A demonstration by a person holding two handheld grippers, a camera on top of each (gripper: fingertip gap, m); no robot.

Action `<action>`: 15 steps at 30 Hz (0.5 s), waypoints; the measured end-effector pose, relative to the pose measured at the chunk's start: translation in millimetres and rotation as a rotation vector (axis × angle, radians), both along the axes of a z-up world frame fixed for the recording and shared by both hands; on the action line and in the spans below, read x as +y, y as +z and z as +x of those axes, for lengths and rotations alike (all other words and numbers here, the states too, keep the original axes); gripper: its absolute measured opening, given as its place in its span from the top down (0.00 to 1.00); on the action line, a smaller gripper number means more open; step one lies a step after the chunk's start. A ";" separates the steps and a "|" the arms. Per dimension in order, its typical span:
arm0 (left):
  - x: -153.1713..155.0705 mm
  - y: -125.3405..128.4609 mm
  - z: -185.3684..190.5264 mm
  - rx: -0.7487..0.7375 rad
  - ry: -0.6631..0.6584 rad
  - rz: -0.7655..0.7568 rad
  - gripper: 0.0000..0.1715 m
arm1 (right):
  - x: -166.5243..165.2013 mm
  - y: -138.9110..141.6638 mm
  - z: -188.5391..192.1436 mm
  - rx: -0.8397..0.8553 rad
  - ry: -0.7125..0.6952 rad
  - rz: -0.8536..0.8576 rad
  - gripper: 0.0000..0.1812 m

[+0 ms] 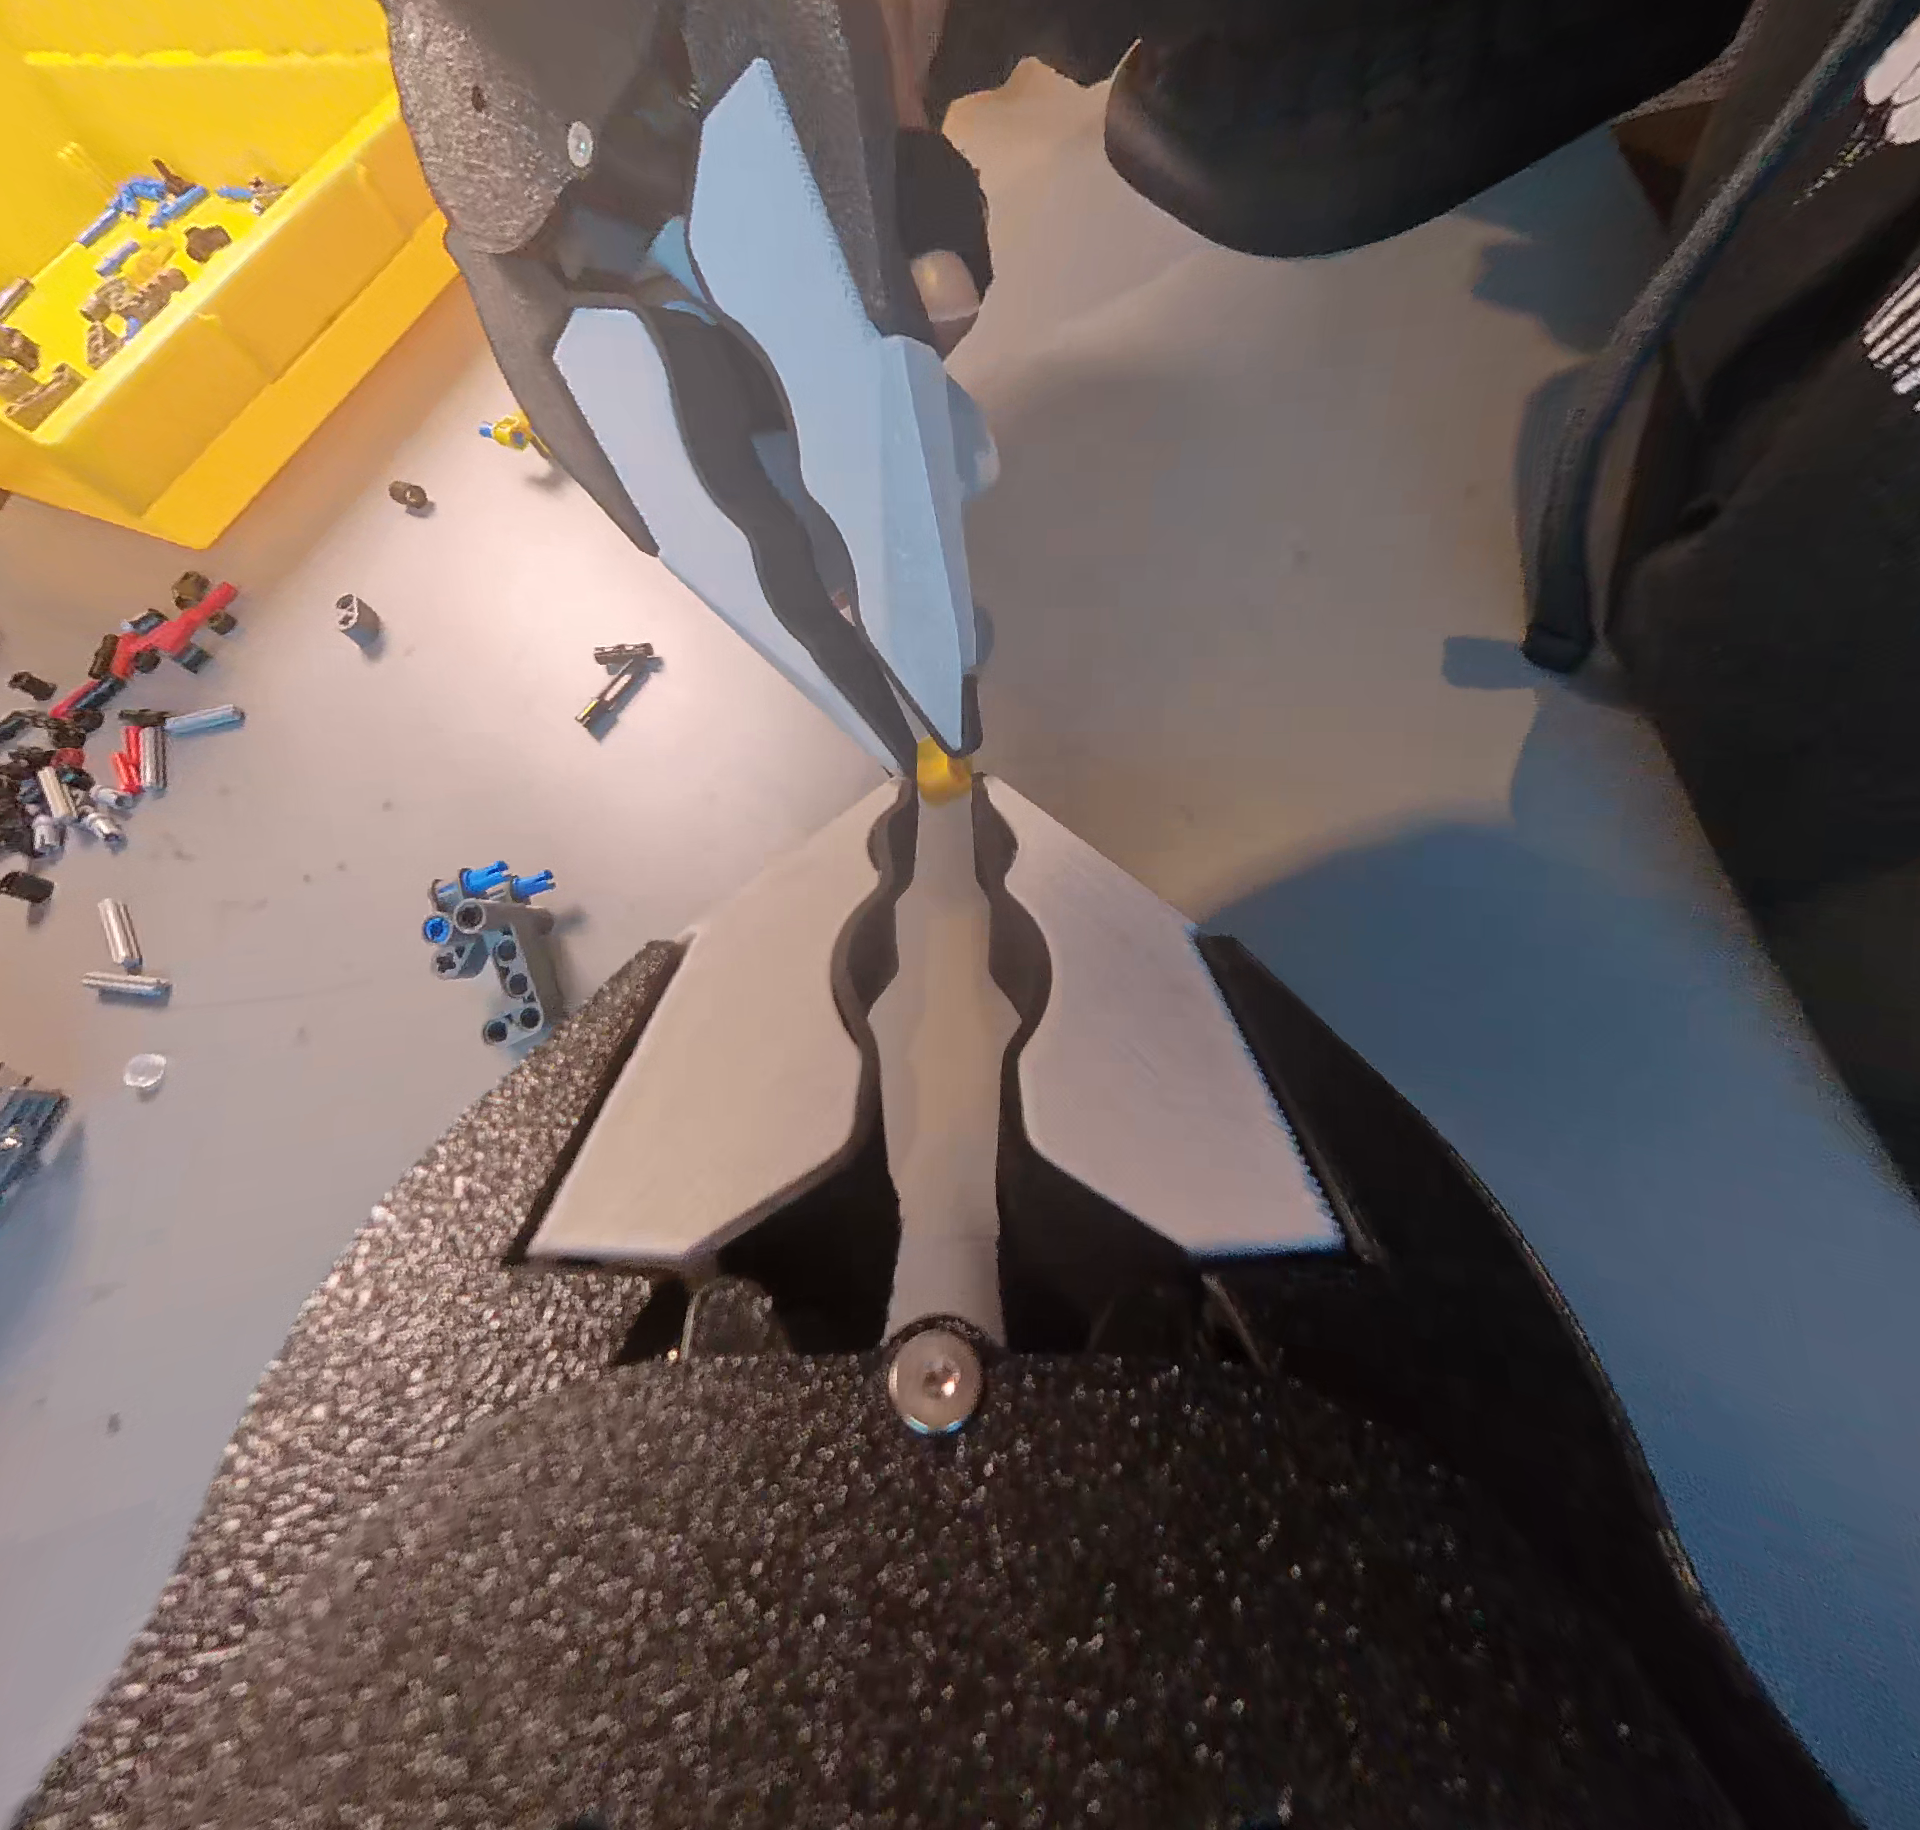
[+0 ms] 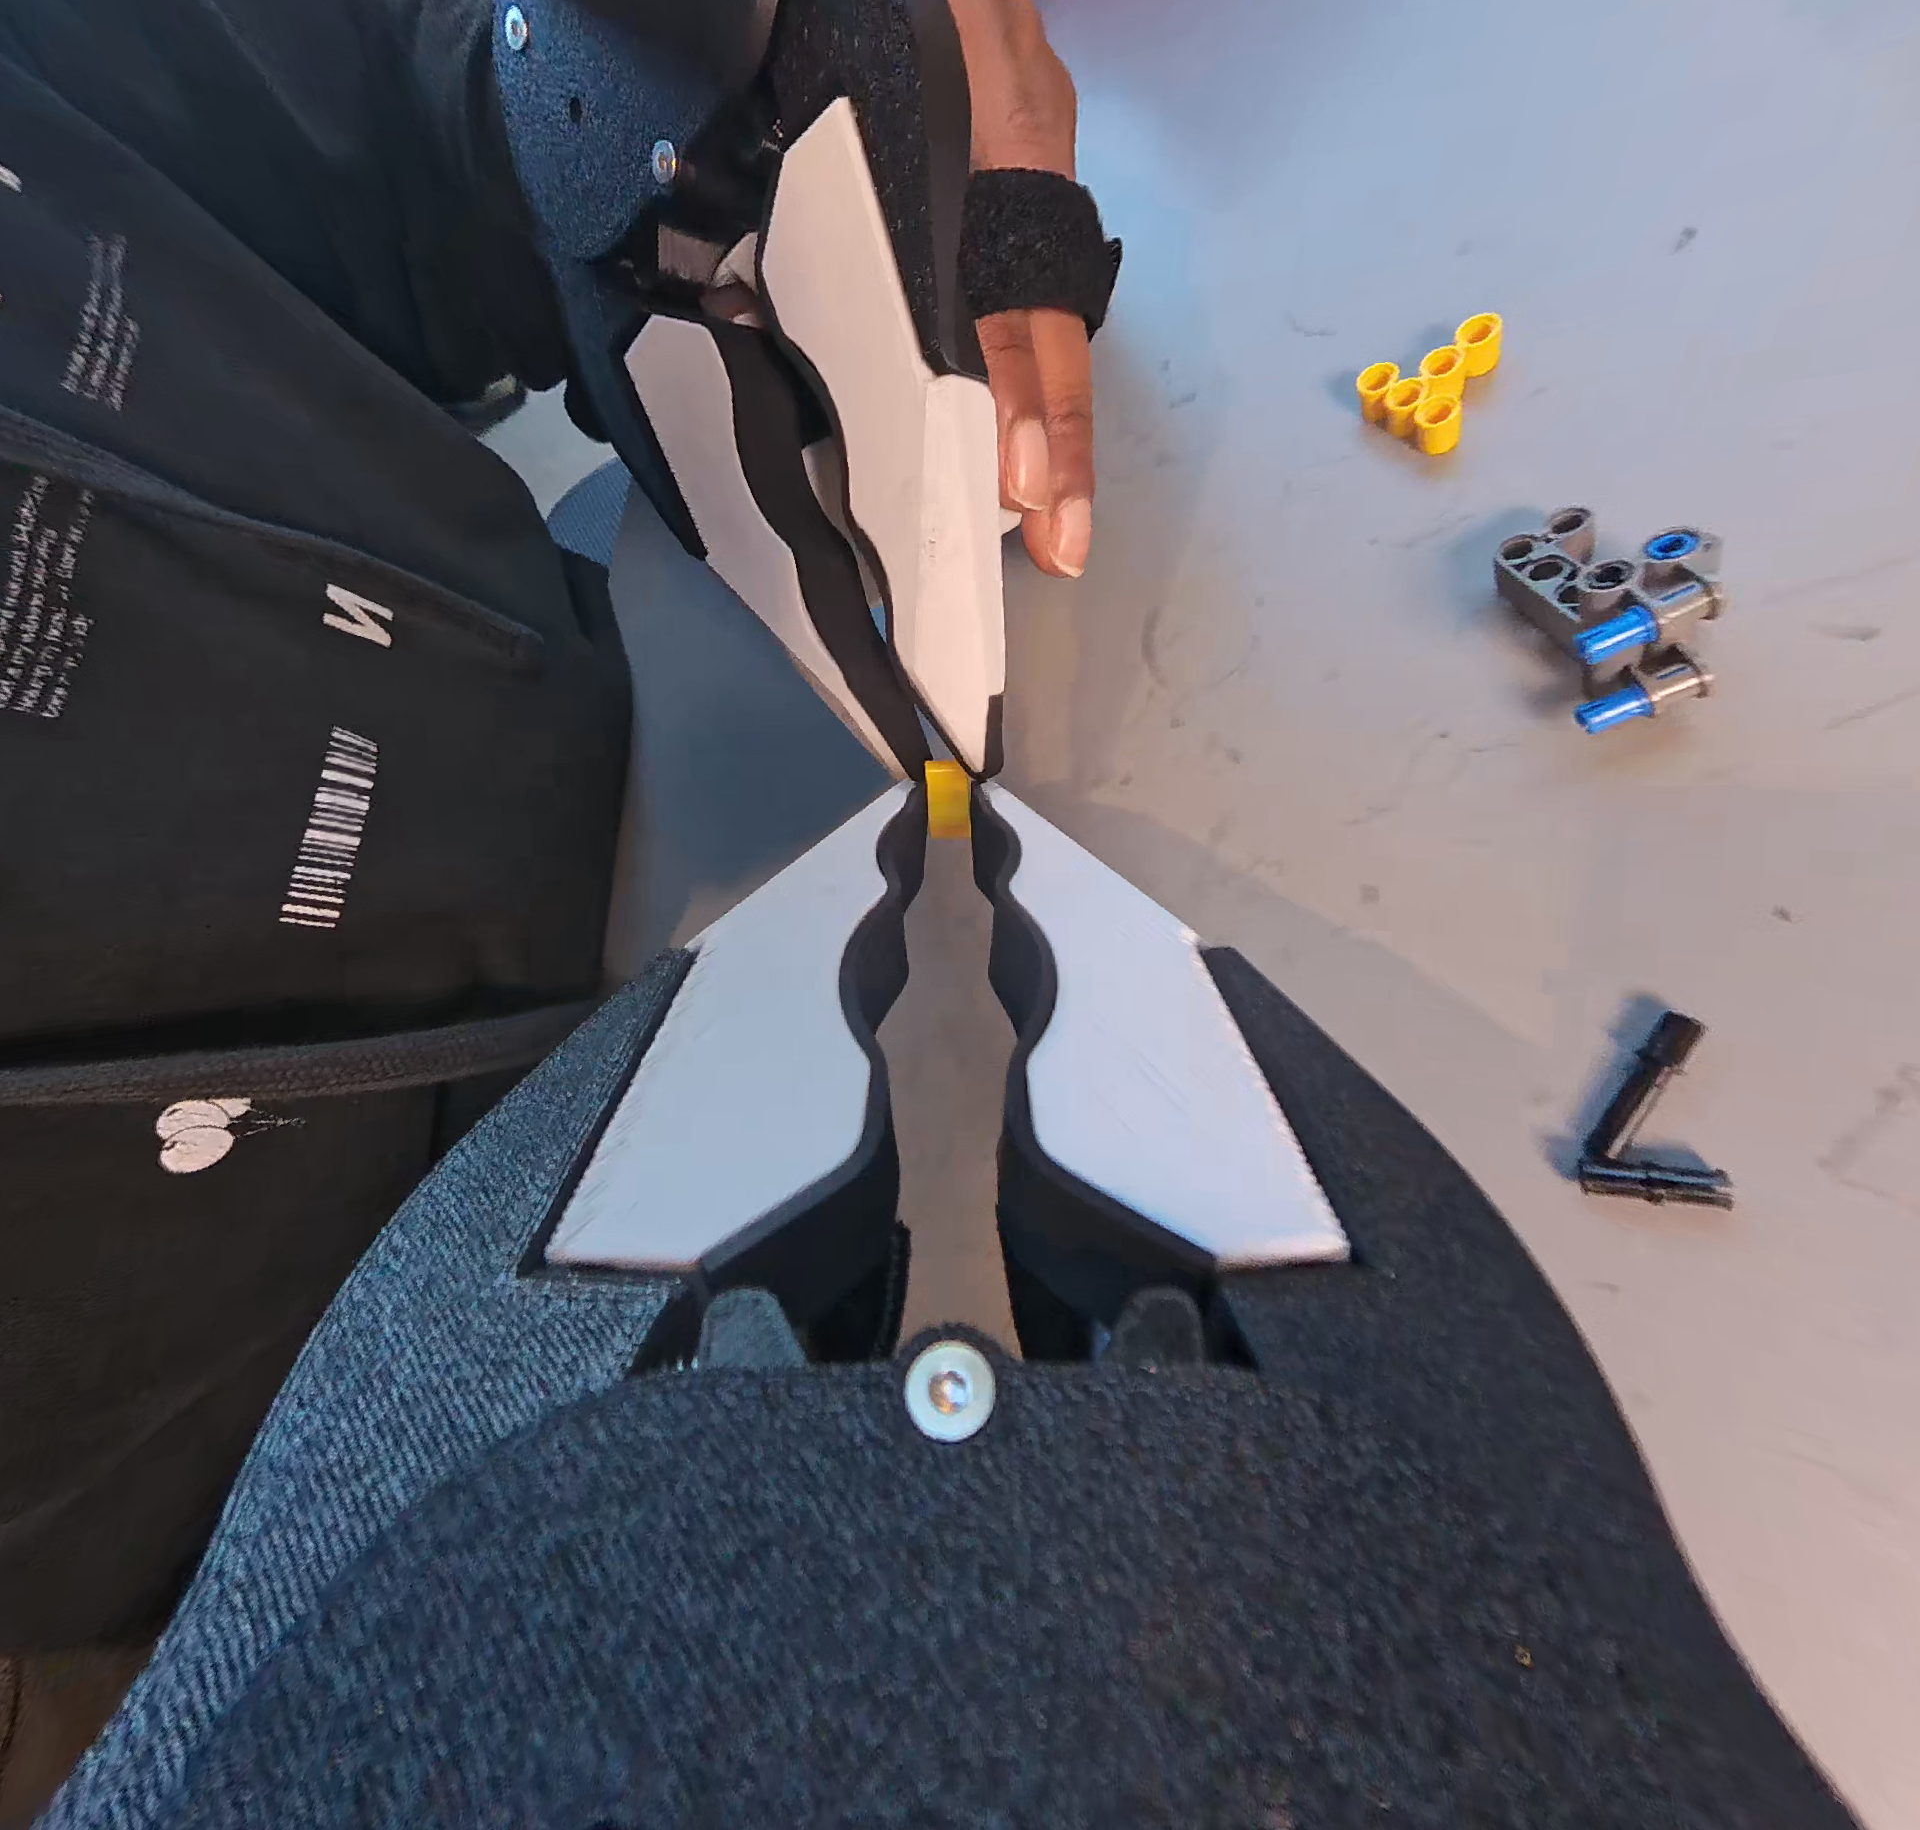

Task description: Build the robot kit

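A small yellow piece (image 1: 941, 774) sits between the tips of both grippers, held above the grey table. My left gripper (image 1: 943, 795) is shut on it from below in the left wrist view. The right gripper (image 1: 953, 737) comes down from above, tips closed, meeting the piece tip to tip. In the right wrist view my right gripper (image 2: 948, 812) is shut on the same yellow piece (image 2: 948, 799). There the left gripper (image 2: 964, 757) reaches in from above, its closed tips on the piece's top edge. A person's fingers (image 2: 1049, 450) rest along it.
A yellow bin (image 1: 208, 346) with small parts stands at the far left. Loose red, black and grey parts (image 1: 104, 731) and a grey-blue assembly (image 1: 499, 949) lie on the table. A yellow beam (image 2: 1434, 383), a grey assembly with blue pins (image 2: 1610, 606) and a black bent piece (image 2: 1652, 1126) lie right. A person's black clothing (image 2: 260, 637) is close. The grippers are tip to tip, or close to it.
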State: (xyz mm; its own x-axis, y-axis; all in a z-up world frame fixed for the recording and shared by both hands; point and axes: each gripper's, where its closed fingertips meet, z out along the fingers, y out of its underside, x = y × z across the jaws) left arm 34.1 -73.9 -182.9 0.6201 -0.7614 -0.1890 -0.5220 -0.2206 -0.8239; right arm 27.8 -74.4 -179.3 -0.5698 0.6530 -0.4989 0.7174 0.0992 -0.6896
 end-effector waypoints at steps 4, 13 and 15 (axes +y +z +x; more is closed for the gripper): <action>4.1 -2.3 -4.4 -0.043 0.046 -0.058 0.95 | 5.9 -2.7 -3.7 0.028 -0.017 0.038 0.94; 18.0 -0.2 -20.0 -0.268 0.219 -0.245 0.95 | 28.5 -1.1 -13.0 0.379 0.050 0.427 0.90; 18.7 0.7 -21.0 -0.293 0.232 -0.258 0.95 | 28.3 2.6 -15.6 0.420 0.046 0.444 0.90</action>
State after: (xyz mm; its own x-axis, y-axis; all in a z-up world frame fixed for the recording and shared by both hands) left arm 13.1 -55.2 -182.3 0.7787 -0.5955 0.1975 -0.1879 -0.5218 -0.8321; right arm 12.3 -46.2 -176.8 -0.6911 0.7173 0.0887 0.3816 0.4664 -0.7980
